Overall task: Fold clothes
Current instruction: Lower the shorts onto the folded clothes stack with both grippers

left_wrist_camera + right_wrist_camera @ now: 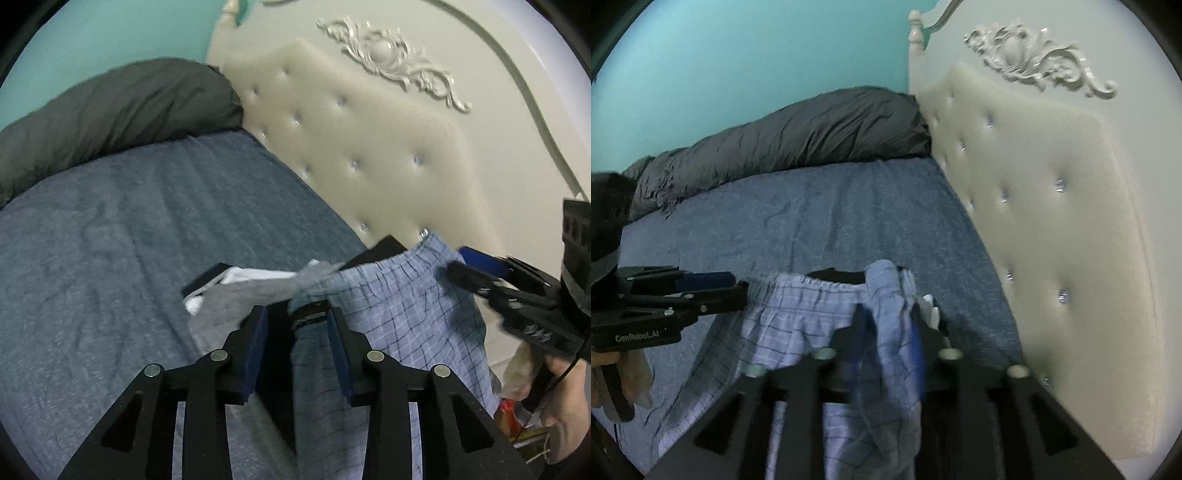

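Note:
Blue plaid shorts (pixel 399 306) hang stretched by the waistband over the bed, above a small pile of folded clothes (pixel 240 284) in white, grey and black. My left gripper (pixel 297 314) has a bunched end of the waistband between its fingers, with a gap beside the left pad, so it stands open. In the right wrist view the shorts (pixel 798 317) drape through my right gripper (pixel 888 321), whose blurred fingers stand apart around the loose cloth. The left gripper (pixel 740 284) shows at the waistband's left end, the right gripper (pixel 455 260) at its right end.
A blue sheet (pixel 129 240) covers the bed, with a rolled dark grey duvet (pixel 110 107) along the teal wall. The cream tufted headboard (pixel 369 147) stands close on the right. A person's hand (pixel 565 398) holds the right gripper; red clutter (pixel 508 410) lies below it.

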Action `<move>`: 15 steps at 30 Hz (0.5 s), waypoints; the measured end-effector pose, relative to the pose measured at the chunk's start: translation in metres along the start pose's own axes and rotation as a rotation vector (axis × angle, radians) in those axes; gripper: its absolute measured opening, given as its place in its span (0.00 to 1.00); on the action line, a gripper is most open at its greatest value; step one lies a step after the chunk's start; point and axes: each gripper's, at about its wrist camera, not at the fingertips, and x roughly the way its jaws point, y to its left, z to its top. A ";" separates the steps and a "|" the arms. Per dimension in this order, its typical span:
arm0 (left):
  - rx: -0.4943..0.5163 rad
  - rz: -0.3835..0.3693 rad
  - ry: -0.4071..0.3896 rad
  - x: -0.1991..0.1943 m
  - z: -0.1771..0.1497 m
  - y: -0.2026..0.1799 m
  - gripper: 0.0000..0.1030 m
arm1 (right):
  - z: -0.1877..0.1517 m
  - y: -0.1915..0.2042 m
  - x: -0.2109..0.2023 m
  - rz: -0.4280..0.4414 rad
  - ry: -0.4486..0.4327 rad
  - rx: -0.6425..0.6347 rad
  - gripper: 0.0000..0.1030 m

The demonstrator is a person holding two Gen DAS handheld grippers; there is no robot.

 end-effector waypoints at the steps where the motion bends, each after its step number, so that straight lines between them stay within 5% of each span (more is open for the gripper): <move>1: 0.013 0.009 -0.013 -0.007 -0.002 0.000 0.38 | -0.003 -0.006 -0.006 0.008 -0.015 0.018 0.49; 7: 0.098 0.013 -0.024 -0.034 -0.028 -0.013 0.38 | -0.039 -0.054 -0.055 0.111 -0.125 0.171 0.50; 15: 0.106 -0.008 0.024 -0.039 -0.070 -0.026 0.38 | -0.118 -0.074 -0.073 0.177 -0.077 0.277 0.50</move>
